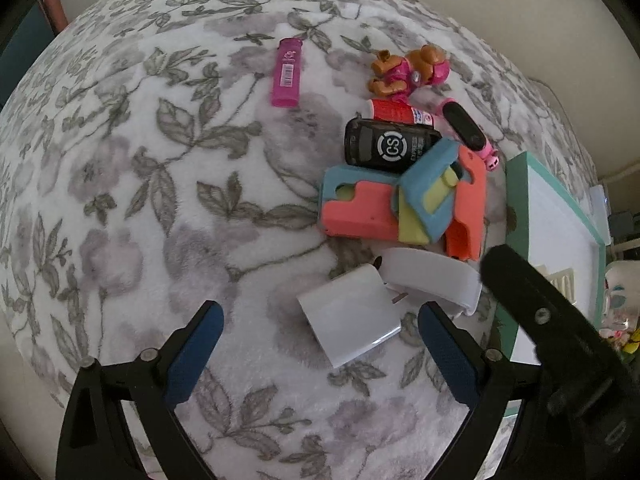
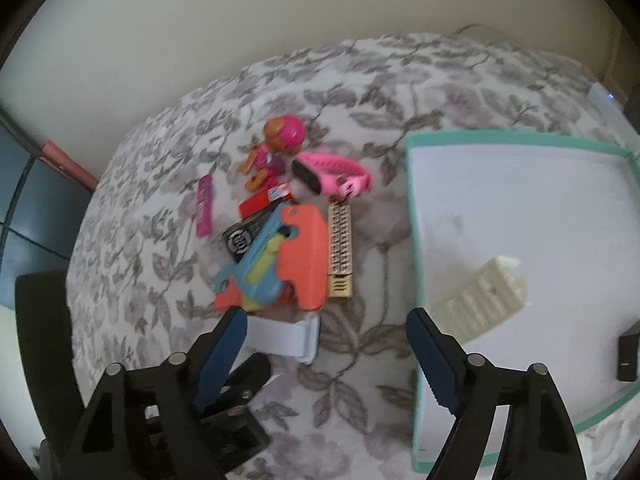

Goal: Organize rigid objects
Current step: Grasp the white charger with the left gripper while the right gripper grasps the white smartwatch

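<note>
A pile of rigid objects lies on the floral blanket (image 1: 160,200): a white charger block (image 1: 350,320), a white curved case (image 1: 434,278), orange-blue-yellow foam pieces (image 1: 400,204) (image 2: 288,256), a black device (image 1: 388,146), a red tube (image 1: 400,114), a pink wristband (image 2: 336,172), a toy pup (image 1: 408,70) (image 2: 280,140), a pink lighter (image 1: 287,72) (image 2: 205,210) and a gold grid block (image 2: 340,252). My left gripper (image 1: 320,336) is open around the charger block, just above it. My right gripper (image 2: 326,340) is open and empty above the blanket beside the tray.
A white tray with a teal rim (image 2: 500,138) (image 1: 516,200) lies right of the pile. It holds a cream ribbed block (image 2: 484,296) and a dark object (image 2: 628,352) at its right edge. The right gripper's body (image 1: 560,340) shows in the left wrist view.
</note>
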